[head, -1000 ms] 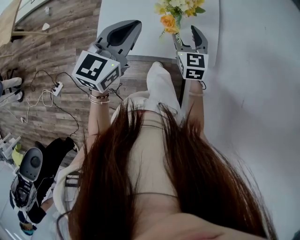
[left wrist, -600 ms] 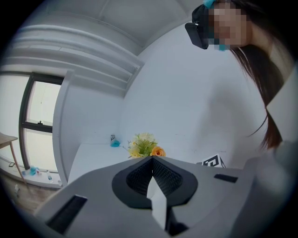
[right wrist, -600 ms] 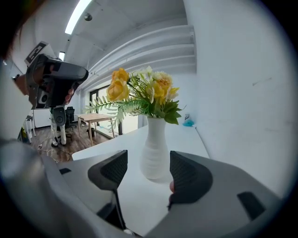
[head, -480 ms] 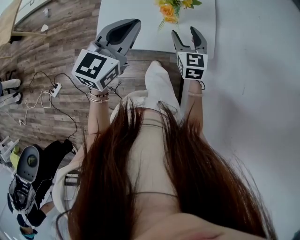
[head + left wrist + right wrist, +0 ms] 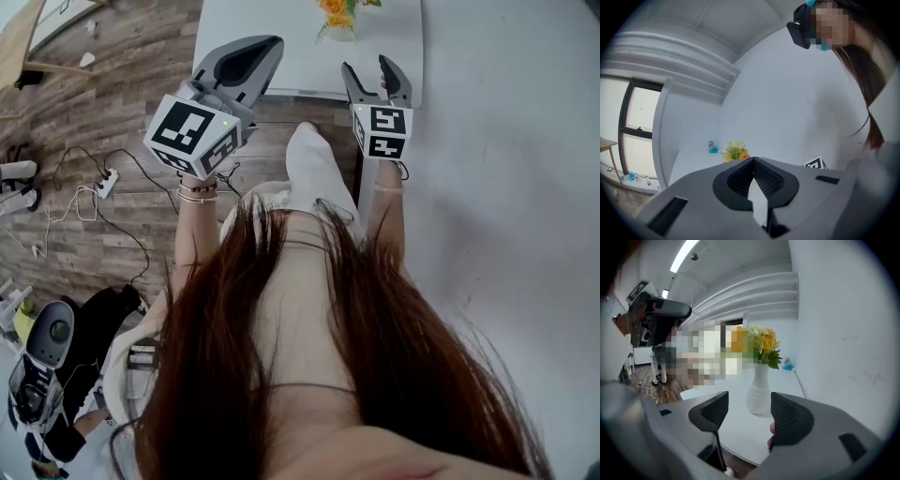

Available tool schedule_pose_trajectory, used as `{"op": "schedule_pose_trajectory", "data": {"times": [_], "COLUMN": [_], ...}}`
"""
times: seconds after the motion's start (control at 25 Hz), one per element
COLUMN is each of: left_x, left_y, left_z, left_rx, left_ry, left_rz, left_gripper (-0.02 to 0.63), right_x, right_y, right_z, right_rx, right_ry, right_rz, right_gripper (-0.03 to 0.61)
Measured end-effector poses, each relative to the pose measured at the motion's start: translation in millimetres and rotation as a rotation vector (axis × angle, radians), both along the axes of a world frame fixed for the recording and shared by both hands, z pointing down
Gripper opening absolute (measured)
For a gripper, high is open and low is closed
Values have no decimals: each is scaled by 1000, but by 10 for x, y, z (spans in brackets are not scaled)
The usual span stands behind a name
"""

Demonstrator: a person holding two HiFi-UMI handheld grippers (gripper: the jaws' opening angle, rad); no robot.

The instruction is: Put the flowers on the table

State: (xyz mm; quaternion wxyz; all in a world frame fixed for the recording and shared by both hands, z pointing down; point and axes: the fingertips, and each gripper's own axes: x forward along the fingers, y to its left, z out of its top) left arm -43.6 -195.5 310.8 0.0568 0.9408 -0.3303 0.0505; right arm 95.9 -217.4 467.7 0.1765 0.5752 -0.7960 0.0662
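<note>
A white ribbed vase (image 5: 758, 390) with yellow and orange flowers (image 5: 764, 345) stands upright on the white table (image 5: 736, 427). In the head view only the flowers (image 5: 337, 11) show, at the top edge. My right gripper (image 5: 367, 66) is open and empty, held short of the table's near edge. In the right gripper view the vase stands beyond the gap of the right gripper (image 5: 749, 416), not touching it. My left gripper (image 5: 272, 47) is shut on nothing, raised at the table's near left. In the left gripper view the flowers (image 5: 734, 151) show past the left gripper (image 5: 752, 161).
A small blue object (image 5: 713, 148) sits on the table by the wall (image 5: 506, 141), behind the vase. The white wall runs along the table's right side. Cables and a power strip (image 5: 105, 180) lie on the wooden floor at left. A person's long hair (image 5: 309, 356) fills the lower head view.
The flowers have slid toward the top edge of the head view, and the right gripper is now farther back from them. Both grippers keep the same state.
</note>
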Motion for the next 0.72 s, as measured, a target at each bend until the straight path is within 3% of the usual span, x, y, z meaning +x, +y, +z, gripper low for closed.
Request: {"op": "schedule_pose_trajectory", "data": {"times": [0.72], "left_x": [-178], "left_y": [726], "left_z": [-35], "left_rx": [52], "left_ry": [27], "left_rz": [-24], "left_gripper": [3], "right_x": [-157], "right_y": [625], "right_z": [-210], "right_rx": [73], "right_ry": [-1], "right_rz": [-5], "right_gripper": [284]}}
